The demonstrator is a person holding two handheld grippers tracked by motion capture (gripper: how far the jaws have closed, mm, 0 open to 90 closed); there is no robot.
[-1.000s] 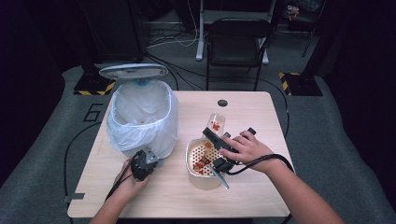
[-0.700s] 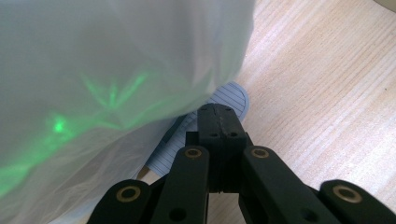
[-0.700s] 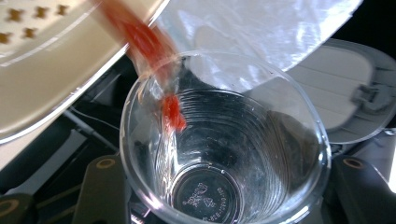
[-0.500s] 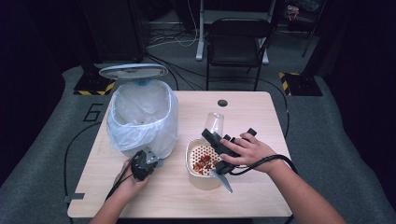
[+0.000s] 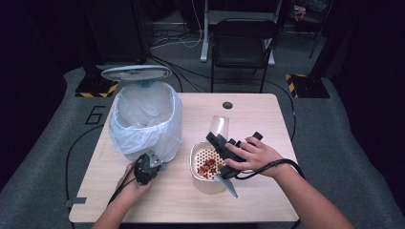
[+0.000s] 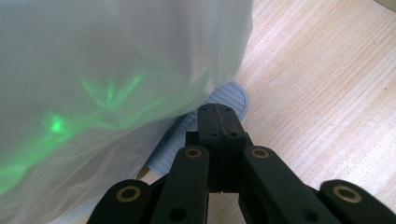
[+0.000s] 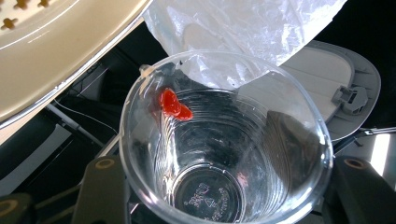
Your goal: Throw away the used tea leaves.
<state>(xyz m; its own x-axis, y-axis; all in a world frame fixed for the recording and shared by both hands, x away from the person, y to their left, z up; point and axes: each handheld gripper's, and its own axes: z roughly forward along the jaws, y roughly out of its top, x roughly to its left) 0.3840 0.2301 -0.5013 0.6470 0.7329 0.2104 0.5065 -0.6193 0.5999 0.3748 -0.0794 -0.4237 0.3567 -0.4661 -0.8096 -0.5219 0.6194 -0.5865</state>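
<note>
A clear plastic cup [image 5: 218,126] is tipped mouth-down over a cream strainer bowl [image 5: 197,153] that holds red pieces [image 5: 208,165]. My right gripper [image 5: 216,139] is shut on the cup. In the right gripper view the cup [image 7: 224,154] sits between the jaws, with one red piece [image 7: 173,105] stuck to its inner wall. My left gripper [image 5: 151,163] is at the foot of a bin lined with a white bag [image 5: 143,119]. In the left gripper view that gripper [image 6: 218,114] is shut, its tip over the bin's grey ribbed pedal [image 6: 233,95].
The bin's lid [image 5: 136,72] stands open at the back left. A black chair [image 5: 243,43] and cables lie beyond the table's far edge. A round hole [image 5: 227,105] marks the tabletop near the far side. Bare wood extends at the right and front.
The cup has tipped further over the strainer and its red contents have dropped out into the bowl. The left gripper has stayed by the bin's foot.
</note>
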